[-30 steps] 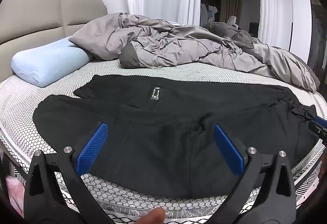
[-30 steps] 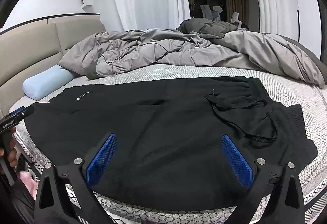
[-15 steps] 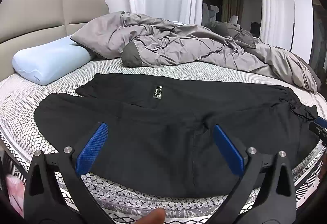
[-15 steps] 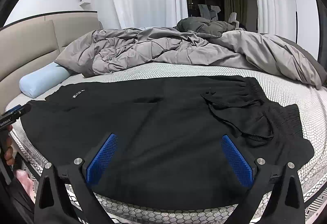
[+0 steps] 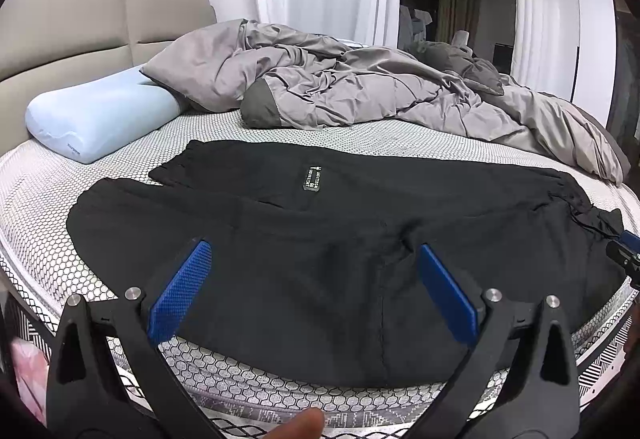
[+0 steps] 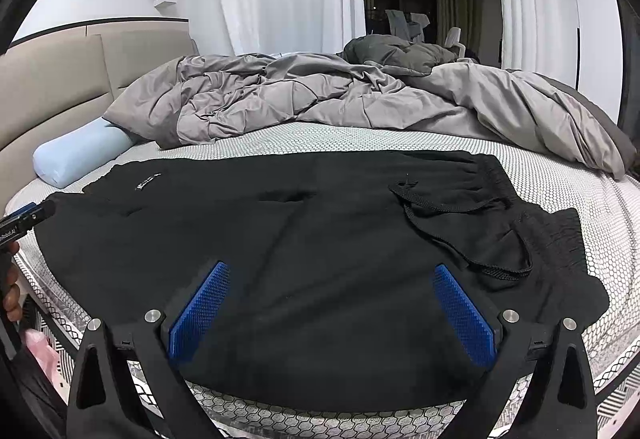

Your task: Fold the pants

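Observation:
Black pants lie spread flat across the near side of the bed, leg ends to the left, waistband and drawstring to the right. A small label shows on the far leg. My left gripper hovers open above the near leg, blue pads wide apart, nothing between them. Over the seat area near the waistband, my right gripper is open too and holds nothing. Each gripper's tip peeks into the other view: the right gripper at the far right edge, the left gripper at the far left edge.
A crumpled grey duvet fills the far half of the bed. A light blue pillow lies at the far left by the beige headboard. The honeycomb-patterned mattress edge runs just under the grippers. Something pink sits low left, off the bed.
Both views have shifted slightly forward and down toward the pants. The pants lie as before and both grippers stay open.

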